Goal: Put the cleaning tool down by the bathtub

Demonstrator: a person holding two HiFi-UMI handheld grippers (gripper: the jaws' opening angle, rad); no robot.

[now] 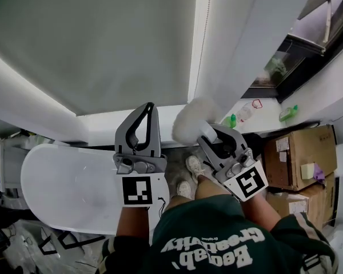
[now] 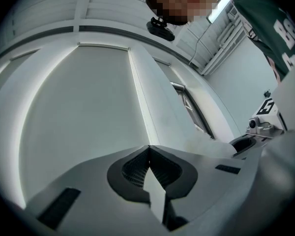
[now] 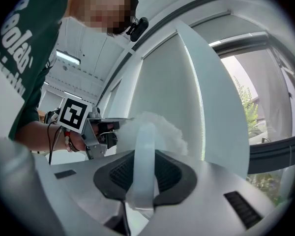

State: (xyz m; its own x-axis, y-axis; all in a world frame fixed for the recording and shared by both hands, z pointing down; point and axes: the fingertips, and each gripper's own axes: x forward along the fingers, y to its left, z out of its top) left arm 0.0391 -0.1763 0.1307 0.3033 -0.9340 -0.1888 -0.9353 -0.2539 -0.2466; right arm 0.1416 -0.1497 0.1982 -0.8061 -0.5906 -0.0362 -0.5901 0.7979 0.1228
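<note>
Bathroom corner: white bathtub point(image 1: 63, 181) on the person's left, drawn blind point(image 1: 103, 39) ahead, cardboard boxes point(image 1: 297, 158) on the right, and a strip of floor point(image 1: 176, 158) between tub and boxes.

Right claw point(image 3: 143, 154) pinches the pale handle point(image 3: 142, 171) of the cleaning tool point(image 1: 191, 119). The pads press on the handle from both sides. Left claw point(image 2: 148, 149) is pressed together with nothing in it, held beside the right one over the tub's near end.

Tool is off the ground, in front of the person and right of the tub rim. Its long axis follows the claw's reach. The fluffy white head leads, past the tips, pointing away from the person towards the blind and, judging by the gripper view, tilted upward.

Step in hand: carrying; put-down not yet done. Next move calls for tipping the head downward, lowering to the floor strip beside the tub, then letting go.
</note>
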